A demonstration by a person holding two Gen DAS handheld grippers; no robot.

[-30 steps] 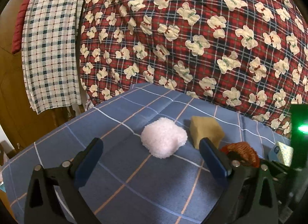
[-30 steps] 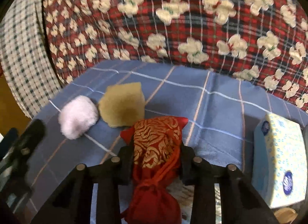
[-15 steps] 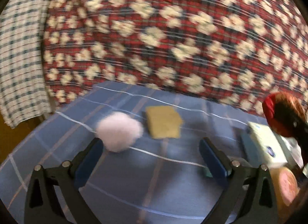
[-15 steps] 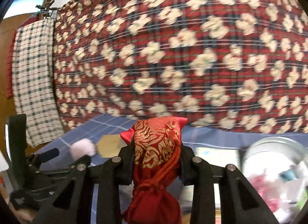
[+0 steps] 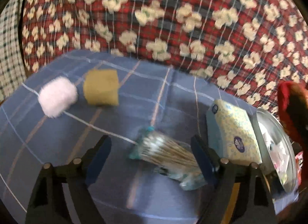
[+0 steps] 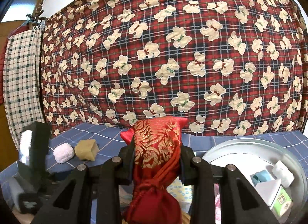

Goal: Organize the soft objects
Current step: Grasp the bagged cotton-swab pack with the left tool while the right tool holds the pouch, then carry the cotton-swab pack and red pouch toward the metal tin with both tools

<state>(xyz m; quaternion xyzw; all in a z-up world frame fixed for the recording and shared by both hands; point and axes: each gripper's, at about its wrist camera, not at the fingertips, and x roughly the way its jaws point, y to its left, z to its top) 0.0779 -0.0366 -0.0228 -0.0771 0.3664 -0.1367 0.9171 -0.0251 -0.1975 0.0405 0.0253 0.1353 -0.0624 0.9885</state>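
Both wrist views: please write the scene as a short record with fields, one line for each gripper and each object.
left gripper: jaws closing, bag of cotton swabs between them, not yet pressed
right gripper: shut on red pouch, held above the table
white puff: on blue cloth, beside sponge
sponge: on blue cloth
tissue pack: beside bowl
bowl: holds small items

Our right gripper [image 6: 156, 158] clamps red-gold pouch [image 6: 156, 147], raised above blue checked cloth [image 6: 107, 137]. We see pink puff [image 6: 63, 152] beside tan sponge [image 6: 86, 149]; metal bowl [image 6: 227, 147] lower right, contents perhaps small packets.
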